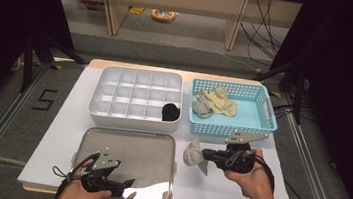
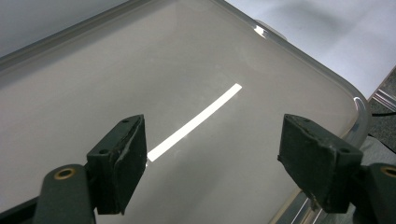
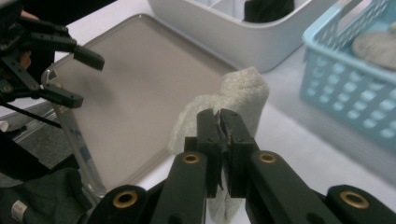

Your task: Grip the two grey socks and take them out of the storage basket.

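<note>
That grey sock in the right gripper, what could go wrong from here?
The right gripper pinches only a thin fold of the grey sock, so the sock could slip free before it lands on anything.

Most of the sock hangs loose beside the metal tray, so it may drag on the tray's rim or end up half on the table.

The left gripper hovers open over the tray; the two could collide if the sock is brought there.

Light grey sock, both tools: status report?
Right tool shut on light grey sock, beside metal tray. Left tool open over tray. Nothing in the way.
</note>
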A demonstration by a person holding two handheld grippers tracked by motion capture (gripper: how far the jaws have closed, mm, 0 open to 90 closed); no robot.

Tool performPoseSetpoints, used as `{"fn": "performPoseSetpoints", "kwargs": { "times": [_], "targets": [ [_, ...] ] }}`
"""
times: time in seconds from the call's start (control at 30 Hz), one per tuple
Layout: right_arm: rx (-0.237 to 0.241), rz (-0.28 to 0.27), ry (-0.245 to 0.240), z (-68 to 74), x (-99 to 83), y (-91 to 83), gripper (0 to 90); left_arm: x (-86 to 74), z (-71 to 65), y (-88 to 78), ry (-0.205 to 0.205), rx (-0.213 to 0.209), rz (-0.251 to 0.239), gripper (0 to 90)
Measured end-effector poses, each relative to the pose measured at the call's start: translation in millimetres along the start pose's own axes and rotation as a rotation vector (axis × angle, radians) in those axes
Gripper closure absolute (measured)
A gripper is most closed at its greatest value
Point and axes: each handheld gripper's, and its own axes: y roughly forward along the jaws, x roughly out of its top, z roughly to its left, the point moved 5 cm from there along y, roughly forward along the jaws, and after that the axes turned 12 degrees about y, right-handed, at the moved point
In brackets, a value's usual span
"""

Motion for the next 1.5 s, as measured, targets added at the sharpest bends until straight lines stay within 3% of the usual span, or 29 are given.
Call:
{"fn": "performPoseSetpoints", "kwargs": {
  "times": [0.07, 0.17, 0.3, 0.4, 0.5, 0.63, 0.67, 0.7, 0.73, 0.77, 0.8, 0.87, 0.9, 1.07, 1.13, 1.23, 1.33, 1.37, 1.4, 1.5],
  "targets": [
    [0.005, 0.01, 0.006, -3.4, -7.4, 5.6, 87.8, 0.0, 0.0, 0.1, -0.001, 0.0, 0.0, 22.7],
    [0.015, 0.034, 0.076, -14.4, -20.0, 11.7, 87.8, -0.1, -0.3, 0.3, 0.0, 0.0, -0.001, 22.7],
    [-0.049, 0.035, 0.122, -40.4, -29.2, 12.8, 87.8, 0.1, -0.4, 0.3, 0.001, 0.0, -0.001, 22.6],
    [-0.064, 0.039, 0.184, -52.7, -35.4, 11.4, 87.7, -0.1, -0.3, 0.7, 0.0, 0.0, 0.0, 22.7],
    [-0.116, 0.036, 0.187, -71.4, -42.1, 8.2, 87.5, -0.8, 0.3, 0.2, 0.015, 0.004, 0.011, 22.7],
    [-0.183, 0.065, 0.209, -84.8, -54.5, 8.4, 87.0, -0.3, -1.0, 0.7, 0.004, 0.001, 0.001, 22.7],
    [-0.173, 0.111, 0.209, -87.0, -57.2, 7.4, 86.8, 0.2, -2.1, 0.9, -0.003, -0.004, -0.006, 22.7],
    [-0.198, 0.112, 0.201, -88.4, -58.1, 7.8, 86.3, 0.2, -2.1, 1.1, -0.003, -0.004, -0.007, 22.7],
    [-0.242, 0.121, 0.218, -88.4, -59.7, 7.6, 85.2, 0.3, -2.1, 1.0, -0.003, -0.004, -0.008, 22.7],
    [-0.252, 0.09, 0.21, -88.6, -59.6, 10.0, 83.7, 0.3, -2.3, 0.8, -0.007, -0.001, -0.007, 22.7],
    [-0.28, 0.11, 0.2, -88.3, -59.7, 8.4, 80.8, 0.3, -2.3, 0.7, -0.006, -0.001, -0.007, 22.7],
    [-0.298, 0.091, 0.19, -86.2, -56.9, 7.4, 74.8, 0.1, -2.1, 0.8, -0.008, -0.001, -0.007, 22.7],
    [-0.297, 0.057, 0.096, -89.1, -52.3, 6.0, 73.3, -1.1, 0.2, 0.2, 0.017, 0.003, 0.011, 22.7],
    [-0.291, 0.023, 0.046, -67.5, -37.8, -0.9, 66.2, -0.8, -2.0, 1.0, 0.011, -0.007, 0.009, 22.7],
    [-0.274, 0.04, 0.04, -55.3, -36.0, 4.5, 65.1, -0.6, -2.3, 1.3, 0.008, -0.006, 0.007, 22.7],
    [-0.257, 0.063, 0.012, -46.5, -35.6, 15.7, 64.6, -0.7, -2.3, 1.1, 0.009, -0.005, 0.007, 22.7],
    [-0.238, 0.078, 0.016, -37.8, -36.5, 29.7, 64.3, -0.8, -2.2, 1.3, 0.009, -0.006, 0.007, 22.7],
    [-0.244, 0.088, 0.012, -36.5, -37.1, 33.5, 64.3, -0.9, -2.3, 1.5, 0.008, -0.007, 0.008, 22.7],
    [-0.259, 0.1, -0.026, -37.8, -38.1, 39.5, 64.6, -1.5, -1.5, 1.6, 0.013, -0.002, 0.014, 22.7],
    [-0.295, 0.149, -0.02, -41.1, -43.5, 48.5, 65.9, -1.5, -2.1, 1.2, 0.019, -0.009, 0.014, 22.7]
  ]
}}
